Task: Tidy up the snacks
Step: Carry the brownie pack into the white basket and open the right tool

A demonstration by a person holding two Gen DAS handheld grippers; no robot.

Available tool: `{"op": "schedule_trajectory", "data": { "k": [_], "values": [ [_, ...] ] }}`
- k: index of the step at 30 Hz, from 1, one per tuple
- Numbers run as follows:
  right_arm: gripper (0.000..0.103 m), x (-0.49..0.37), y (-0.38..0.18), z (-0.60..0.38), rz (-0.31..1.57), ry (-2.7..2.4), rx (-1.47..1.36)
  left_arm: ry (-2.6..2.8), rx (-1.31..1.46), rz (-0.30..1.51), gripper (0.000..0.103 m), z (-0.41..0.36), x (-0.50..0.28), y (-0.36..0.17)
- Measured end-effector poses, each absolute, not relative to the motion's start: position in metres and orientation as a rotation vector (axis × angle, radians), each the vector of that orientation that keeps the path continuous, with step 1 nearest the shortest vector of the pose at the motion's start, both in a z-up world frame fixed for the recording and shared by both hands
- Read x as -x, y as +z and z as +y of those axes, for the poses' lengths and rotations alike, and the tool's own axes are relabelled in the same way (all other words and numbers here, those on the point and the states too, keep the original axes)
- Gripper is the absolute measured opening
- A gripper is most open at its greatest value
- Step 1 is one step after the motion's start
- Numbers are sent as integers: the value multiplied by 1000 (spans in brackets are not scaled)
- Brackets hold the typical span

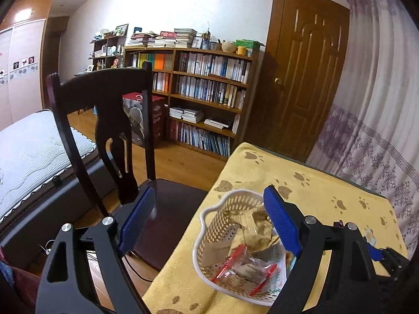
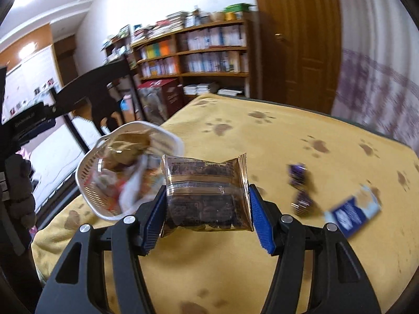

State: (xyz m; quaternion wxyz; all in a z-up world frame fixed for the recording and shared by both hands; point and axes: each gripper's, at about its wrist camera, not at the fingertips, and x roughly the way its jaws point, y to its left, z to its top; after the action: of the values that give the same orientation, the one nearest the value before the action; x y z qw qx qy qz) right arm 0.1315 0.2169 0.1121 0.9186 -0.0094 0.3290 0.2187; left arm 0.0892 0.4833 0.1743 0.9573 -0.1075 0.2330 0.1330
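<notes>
A white perforated basket [image 1: 213, 226] sits on the yellow paw-print cloth [image 1: 322, 193] near the table's left edge. It holds several snacks, among them a clear red-edged packet [image 1: 243, 267] and brown wrappers [image 1: 258, 231]. My left gripper [image 1: 209, 191] hovers open over the basket's left side, with nothing between its blue pads. My right gripper [image 2: 207, 187] is shut on a brown-gold snack packet [image 2: 207, 191], held above the cloth just right of the basket [image 2: 87, 183]. Two purple candies [image 2: 297, 174] and a blue packet [image 2: 351, 214] lie on the cloth [image 2: 288, 136] to the right.
A dark wooden chair [image 1: 104, 110] stands against the table's left edge, with a bed [image 1: 31, 151] beyond it. A bookshelf [image 1: 207, 91], a brown door [image 1: 309, 78] and a curtain [image 1: 379, 104] line the far side. A person's dark sleeve [image 2: 18, 183] shows at the left.
</notes>
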Motion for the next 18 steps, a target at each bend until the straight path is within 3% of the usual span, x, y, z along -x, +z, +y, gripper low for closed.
{"op": "schedule_trajectory", "data": {
  "k": [9, 18],
  "values": [
    [60, -146, 109, 312, 690, 527, 164, 249, 239, 458, 86, 487, -86, 178],
    [60, -158, 88, 339, 730, 572, 169, 255, 259, 462, 86, 488, -88, 178]
  ]
}}
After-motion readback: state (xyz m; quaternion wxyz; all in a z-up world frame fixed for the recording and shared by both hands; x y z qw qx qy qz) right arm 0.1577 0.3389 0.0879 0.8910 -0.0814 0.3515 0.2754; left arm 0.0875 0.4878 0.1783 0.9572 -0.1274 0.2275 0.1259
